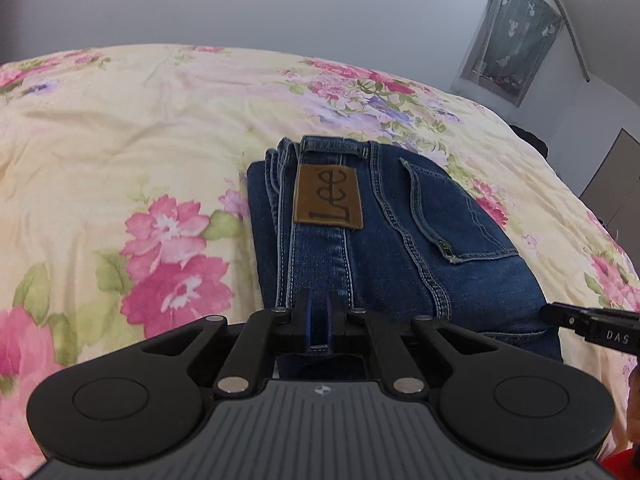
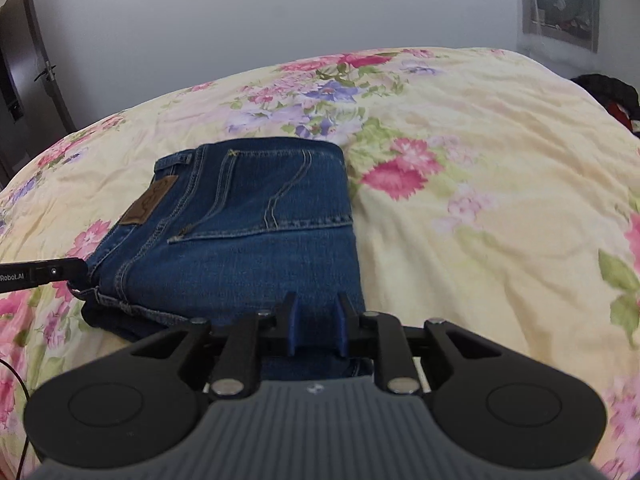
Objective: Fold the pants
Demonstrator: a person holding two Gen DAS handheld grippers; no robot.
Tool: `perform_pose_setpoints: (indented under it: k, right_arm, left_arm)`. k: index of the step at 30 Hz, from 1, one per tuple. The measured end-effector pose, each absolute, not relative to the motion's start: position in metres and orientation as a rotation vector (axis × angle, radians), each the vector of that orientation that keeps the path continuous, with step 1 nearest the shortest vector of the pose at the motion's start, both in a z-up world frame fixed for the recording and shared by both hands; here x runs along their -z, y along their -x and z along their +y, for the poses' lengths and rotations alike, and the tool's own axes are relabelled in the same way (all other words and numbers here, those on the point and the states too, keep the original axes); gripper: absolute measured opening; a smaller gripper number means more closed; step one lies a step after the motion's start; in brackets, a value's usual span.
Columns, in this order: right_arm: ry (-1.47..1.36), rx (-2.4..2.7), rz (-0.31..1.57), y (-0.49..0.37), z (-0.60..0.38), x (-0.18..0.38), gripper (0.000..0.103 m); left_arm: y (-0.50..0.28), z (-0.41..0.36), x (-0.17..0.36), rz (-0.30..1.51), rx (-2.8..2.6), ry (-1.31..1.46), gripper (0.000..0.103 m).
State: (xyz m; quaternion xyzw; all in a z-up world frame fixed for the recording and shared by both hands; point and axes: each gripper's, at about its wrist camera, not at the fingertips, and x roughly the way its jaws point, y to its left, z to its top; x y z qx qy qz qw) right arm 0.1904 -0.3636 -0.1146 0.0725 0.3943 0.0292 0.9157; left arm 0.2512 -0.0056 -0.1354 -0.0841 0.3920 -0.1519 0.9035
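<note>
In the left wrist view, folded blue denim pants (image 1: 384, 240) are seen lying on a bed covered by a cream floral bedspread (image 1: 120, 140). The pants are stacked in a compact bundle, with the waistband at the far end, a brown leather brand patch (image 1: 328, 196) facing up and a back pocket (image 1: 460, 216) to its right. The left hand-held gripper (image 1: 319, 320) is held over the near edge of the bundle; its jaws are drawn almost together, with only a thin slit left between the blue pads. A stitched hem is seen in that slit, but whether it is pinched cannot be told. At the right edge, the tip of the right hand-held gripper (image 1: 560, 316) is seen by the near right corner of the pants. A curtained window (image 1: 516, 36) is set in the far wall.

In the right wrist view, the same pants (image 2: 248, 240) are seen left of centre on the bedspread (image 2: 480, 200), the patch (image 2: 150, 202) at their left side. The right hand-held gripper (image 2: 316, 320) is held above the near edge, its jaws parted a little; denim is seen behind the gap, nothing gripped. The left hand-held gripper (image 2: 76, 270) is seen at the pants' left corner. A door (image 2: 24, 80) stands at the far left.
</note>
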Motion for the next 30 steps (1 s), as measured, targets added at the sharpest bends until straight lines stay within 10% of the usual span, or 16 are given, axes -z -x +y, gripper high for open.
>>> perform_pose_setpoints:
  k: [15,20,23,30]
  right_arm:
    - [-0.323,-0.047,0.750,-0.180,-0.381,0.128,0.022]
    - [-0.469,-0.033,0.639,-0.180,-0.403,0.124,0.044]
    - [-0.523,-0.027,0.615,-0.194,-0.410,0.129,0.067]
    - [-0.776,-0.064,0.654,-0.231,-0.436,0.156,0.066]
  left_arm:
    - [-0.243,0.015,0.154,0.774,0.311,0.293,0.006]
    - [-0.256,0.024,0.141,0.701,0.328,0.400,0.071]
    - [-0.278,0.024,0.147,0.733,0.305,0.418,0.074]
    - [-0.319,0.032,0.167,0.769,0.316,0.537,0.075]
